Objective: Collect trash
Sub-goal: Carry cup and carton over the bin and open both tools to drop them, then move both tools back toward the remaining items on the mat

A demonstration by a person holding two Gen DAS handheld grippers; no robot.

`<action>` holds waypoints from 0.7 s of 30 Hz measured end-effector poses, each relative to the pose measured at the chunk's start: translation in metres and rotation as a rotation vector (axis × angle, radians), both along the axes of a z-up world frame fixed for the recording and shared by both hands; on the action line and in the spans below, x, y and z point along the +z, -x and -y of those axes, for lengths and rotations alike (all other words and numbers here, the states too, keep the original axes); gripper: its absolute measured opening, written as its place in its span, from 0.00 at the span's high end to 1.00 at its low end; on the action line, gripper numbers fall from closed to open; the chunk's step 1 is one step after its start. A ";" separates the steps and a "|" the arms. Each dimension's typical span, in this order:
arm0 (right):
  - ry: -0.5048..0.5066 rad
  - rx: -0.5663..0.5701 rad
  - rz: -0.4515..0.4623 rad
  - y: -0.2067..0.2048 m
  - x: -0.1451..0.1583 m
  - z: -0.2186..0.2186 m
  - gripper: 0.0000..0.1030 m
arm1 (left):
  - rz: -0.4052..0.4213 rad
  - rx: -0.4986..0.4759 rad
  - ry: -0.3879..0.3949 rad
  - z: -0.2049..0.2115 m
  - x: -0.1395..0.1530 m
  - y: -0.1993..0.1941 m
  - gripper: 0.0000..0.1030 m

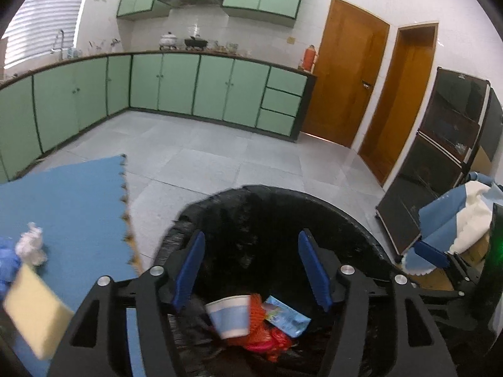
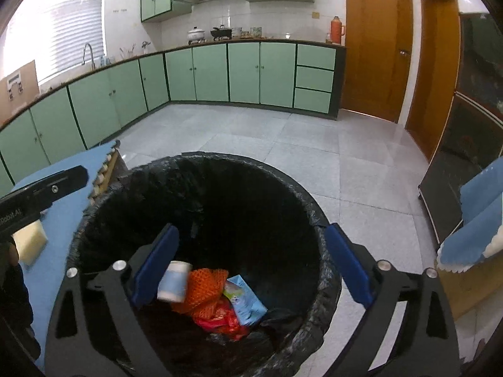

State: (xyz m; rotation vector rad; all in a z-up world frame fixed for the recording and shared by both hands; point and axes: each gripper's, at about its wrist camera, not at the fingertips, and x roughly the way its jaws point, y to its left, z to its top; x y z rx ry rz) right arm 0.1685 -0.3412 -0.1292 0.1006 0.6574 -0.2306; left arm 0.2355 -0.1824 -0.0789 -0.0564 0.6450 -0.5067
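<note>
Risk lies in what is left outside the bin (image 2: 201, 188): on the blue mat (image 1: 69, 207), a tissue wad (image 1: 31, 246) and a pale sponge (image 1: 34, 311) lie at its near edge, and a careless sweep back for them could knock the sponge over that edge. The bin stands on the floor just beside the mat's corner; a gripper catching its loose black liner could drag the rim askew. Inside, at the bottom, lie a cup (image 2: 174, 281), orange netting (image 2: 204, 289), a red wrapper and a light blue packet (image 2: 245, 301). The left gripper (image 1: 251, 270) stands moderately apart, the right gripper (image 2: 251, 267) wide; neither holds anything, both hanging over the bin's mouth.
</note>
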 end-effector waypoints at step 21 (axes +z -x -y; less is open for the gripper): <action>-0.058 0.299 0.131 0.004 0.045 -0.216 0.07 | 0.129 0.450 -0.210 -0.250 0.017 0.096 0.34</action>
